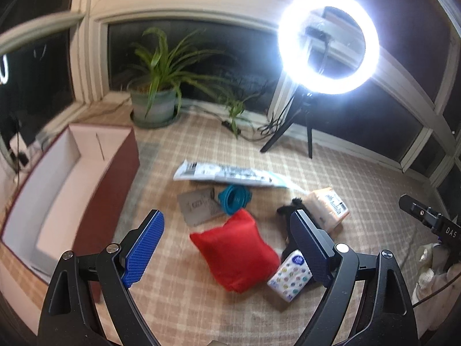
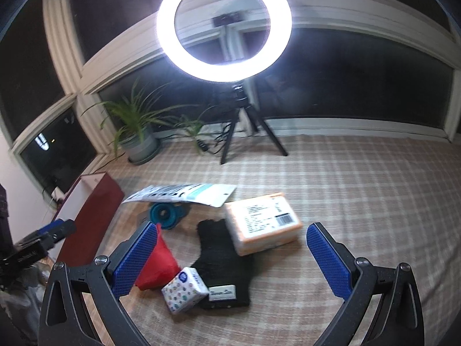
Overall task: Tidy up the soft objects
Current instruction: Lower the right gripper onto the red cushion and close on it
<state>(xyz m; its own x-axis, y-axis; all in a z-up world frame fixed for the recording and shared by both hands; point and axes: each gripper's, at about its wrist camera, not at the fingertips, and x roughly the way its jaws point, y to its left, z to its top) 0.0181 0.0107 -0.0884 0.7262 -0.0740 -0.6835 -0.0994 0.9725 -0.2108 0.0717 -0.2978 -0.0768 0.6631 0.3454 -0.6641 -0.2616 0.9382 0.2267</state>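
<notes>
A red cushion [image 1: 234, 249] lies on the checked cloth, between and just beyond my open left gripper [image 1: 227, 245]; it also shows in the right wrist view [image 2: 157, 262]. A patterned tissue pack [image 1: 289, 278] [image 2: 184, 289] lies to its right. A black glove [image 2: 222, 262] and an orange-and-white wrapped pack [image 2: 262, 223] [image 1: 328, 209] lie ahead of my open, empty right gripper [image 2: 232, 255]. An open dark red box [image 1: 69, 190] [image 2: 92, 216] stands at the left.
A teal collapsible bowl [image 1: 234, 199], a grey card [image 1: 197, 207] and a flat printed plastic bag [image 1: 227, 173] lie farther back. A ring light on a tripod [image 2: 224, 26] and a potted plant [image 1: 154, 101] stand by the windows. White fabric [image 1: 429, 276] lies at the right.
</notes>
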